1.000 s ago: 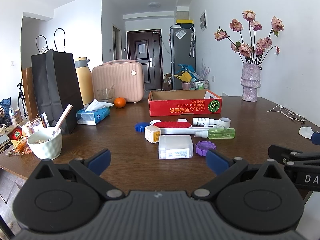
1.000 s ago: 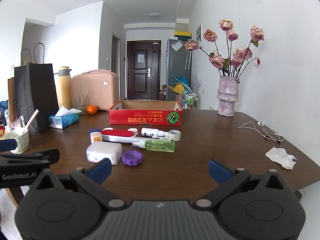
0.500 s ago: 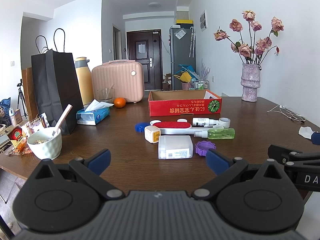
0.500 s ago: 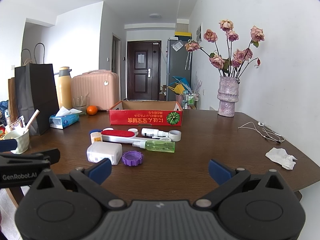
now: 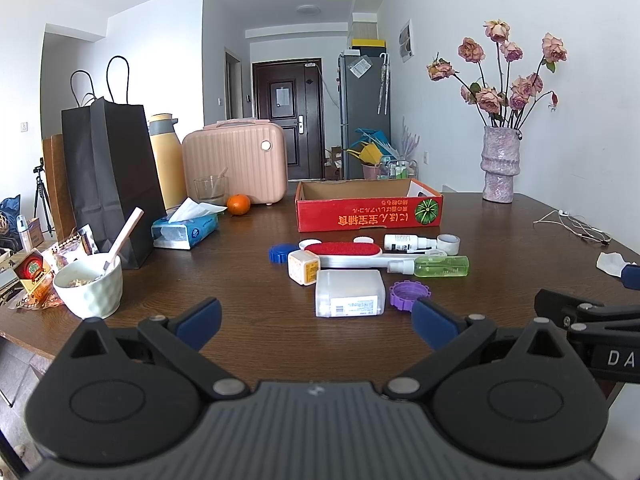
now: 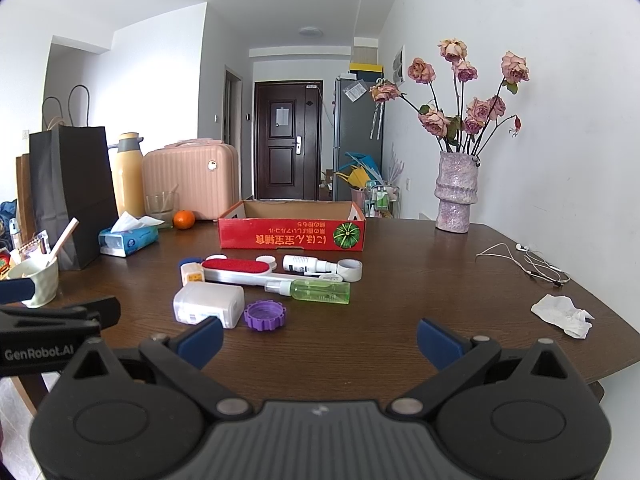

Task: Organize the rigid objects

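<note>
Both views show spread, empty jaws — from the left wrist, the left gripper (image 5: 316,322) hangs before the white container (image 5: 350,293), itself nearer than the red box (image 5: 369,211); from the right wrist, the right gripper (image 6: 320,338) sits right of that container (image 6: 209,304) — the purple cap (image 6: 265,315) just beside it.

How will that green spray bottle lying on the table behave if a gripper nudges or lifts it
The green spray bottle lies on its side and looks round, so a nudge may roll it. Its clear smooth plastic could slip between fingers. It seems small and probably light.
</note>
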Tool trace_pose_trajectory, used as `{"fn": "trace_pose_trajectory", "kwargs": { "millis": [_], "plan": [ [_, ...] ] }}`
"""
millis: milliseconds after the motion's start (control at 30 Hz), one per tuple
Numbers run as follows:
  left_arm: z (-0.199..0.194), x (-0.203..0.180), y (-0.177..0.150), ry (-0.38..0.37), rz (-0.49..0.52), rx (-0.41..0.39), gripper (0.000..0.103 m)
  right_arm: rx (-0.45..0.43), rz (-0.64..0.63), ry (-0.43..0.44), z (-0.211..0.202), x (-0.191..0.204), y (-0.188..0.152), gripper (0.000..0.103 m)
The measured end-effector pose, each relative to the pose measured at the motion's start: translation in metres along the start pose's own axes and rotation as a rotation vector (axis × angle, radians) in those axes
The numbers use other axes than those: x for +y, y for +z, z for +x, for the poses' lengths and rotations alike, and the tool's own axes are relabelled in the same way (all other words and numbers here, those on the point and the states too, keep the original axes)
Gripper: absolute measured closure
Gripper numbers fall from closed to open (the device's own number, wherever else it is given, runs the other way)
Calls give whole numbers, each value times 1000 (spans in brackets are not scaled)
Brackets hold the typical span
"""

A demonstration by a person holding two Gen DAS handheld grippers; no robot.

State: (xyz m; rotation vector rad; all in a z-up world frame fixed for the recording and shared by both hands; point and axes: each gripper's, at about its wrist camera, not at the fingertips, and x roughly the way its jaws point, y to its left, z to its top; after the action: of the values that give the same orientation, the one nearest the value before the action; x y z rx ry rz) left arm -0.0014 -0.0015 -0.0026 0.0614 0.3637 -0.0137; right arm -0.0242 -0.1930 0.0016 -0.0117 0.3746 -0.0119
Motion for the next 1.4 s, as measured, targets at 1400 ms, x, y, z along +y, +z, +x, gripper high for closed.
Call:
{"fn": "trace_pose_trajectory", "kwargs": {
  "millis": [1400],
  "plan": [
    [106,10,-6,-9,-39,133,0,93,-26,40,101,10,-4,0]
  ]
}}
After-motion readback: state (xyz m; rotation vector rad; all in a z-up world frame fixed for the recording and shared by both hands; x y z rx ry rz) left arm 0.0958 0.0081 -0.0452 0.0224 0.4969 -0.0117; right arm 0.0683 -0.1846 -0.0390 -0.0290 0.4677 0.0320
